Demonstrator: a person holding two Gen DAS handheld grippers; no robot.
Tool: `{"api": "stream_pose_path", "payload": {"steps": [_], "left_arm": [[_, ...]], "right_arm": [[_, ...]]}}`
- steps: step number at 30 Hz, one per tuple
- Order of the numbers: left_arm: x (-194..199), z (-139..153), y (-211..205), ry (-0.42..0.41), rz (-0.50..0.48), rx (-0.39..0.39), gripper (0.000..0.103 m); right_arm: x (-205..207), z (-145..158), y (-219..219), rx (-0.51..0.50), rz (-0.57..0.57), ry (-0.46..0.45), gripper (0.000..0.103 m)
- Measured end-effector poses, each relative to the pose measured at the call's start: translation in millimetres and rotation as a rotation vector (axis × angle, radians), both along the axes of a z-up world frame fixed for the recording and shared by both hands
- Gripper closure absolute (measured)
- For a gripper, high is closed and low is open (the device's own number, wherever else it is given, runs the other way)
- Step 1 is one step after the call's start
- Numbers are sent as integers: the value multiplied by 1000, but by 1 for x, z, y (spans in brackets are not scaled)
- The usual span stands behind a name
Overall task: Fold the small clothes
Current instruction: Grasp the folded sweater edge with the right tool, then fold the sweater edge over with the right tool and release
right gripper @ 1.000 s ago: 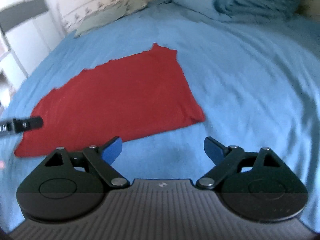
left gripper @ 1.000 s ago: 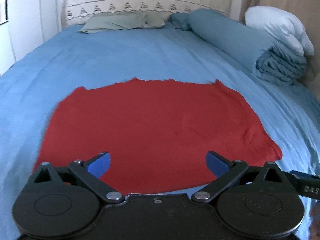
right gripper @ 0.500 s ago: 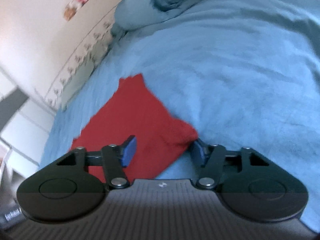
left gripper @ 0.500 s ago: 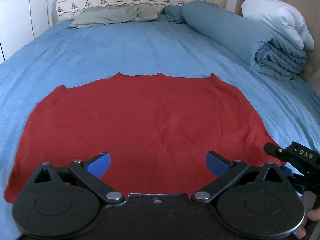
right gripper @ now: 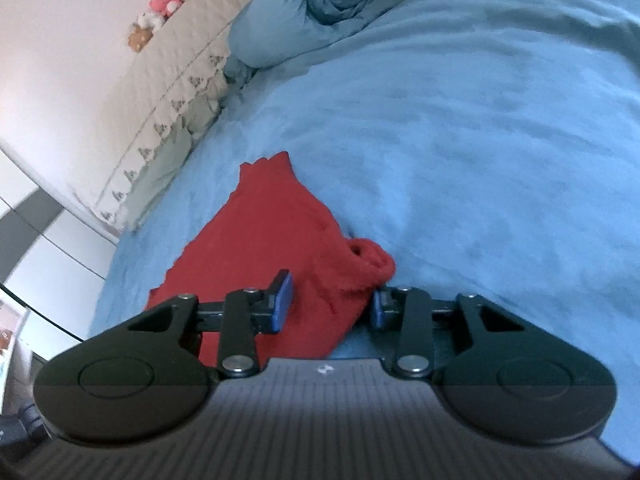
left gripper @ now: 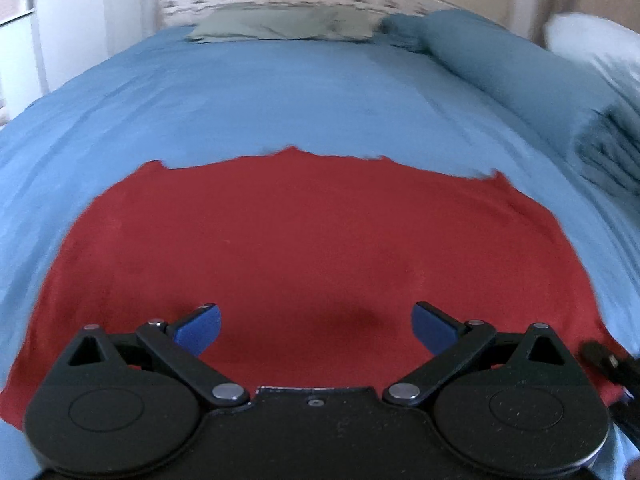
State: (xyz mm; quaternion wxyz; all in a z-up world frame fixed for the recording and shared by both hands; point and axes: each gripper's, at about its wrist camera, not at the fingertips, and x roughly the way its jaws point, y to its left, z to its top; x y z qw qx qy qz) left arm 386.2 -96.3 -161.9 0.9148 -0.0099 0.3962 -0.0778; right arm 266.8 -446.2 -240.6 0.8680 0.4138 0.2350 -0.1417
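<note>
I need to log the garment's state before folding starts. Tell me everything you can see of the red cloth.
The red cloth is a plain, soft, knit-looking piece lying spread mostly flat on the blue bedsheet, its far edge uneven. No print or seams are discernible. The left tongs hang open over its near edge. In the right wrist view one near corner is bunched and curled up between the fingers of the right tongs, which bracket it but are not fully shut.

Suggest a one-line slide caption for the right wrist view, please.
Right gripper closing around the bunched corner of the red garment on the blue bedsheet.
</note>
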Motion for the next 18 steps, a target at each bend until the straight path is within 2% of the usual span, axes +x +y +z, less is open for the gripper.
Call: {"api": "stream_pose_path", "payload": {"steps": [2, 4, 5, 8, 10, 13, 16, 18], "left_arm": [[7, -5, 8, 10, 45, -18, 1], [15, -14, 12, 39, 62, -25, 1], [18, -20, 12, 58, 55, -21, 1], [23, -24, 0, 64, -11, 82, 0], [28, -17, 5, 104, -29, 63, 0], [26, -3, 32, 119, -18, 1, 0], [19, 10, 70, 104, 4, -4, 0], [13, 15, 97, 107, 3, 5, 0]], "right_arm": [[5, 3, 3, -33, 3, 35, 66], [5, 5, 2, -20, 7, 38, 76], [6, 6, 2, -9, 8, 42, 77], [11, 18, 7, -38, 13, 77, 80], [16, 31, 12, -63, 22, 87, 80], [33, 66, 27, -75, 61, 34, 81], [59, 108, 63, -113, 160, -36, 81], [78, 135, 102, -171, 257, -97, 81]]}}
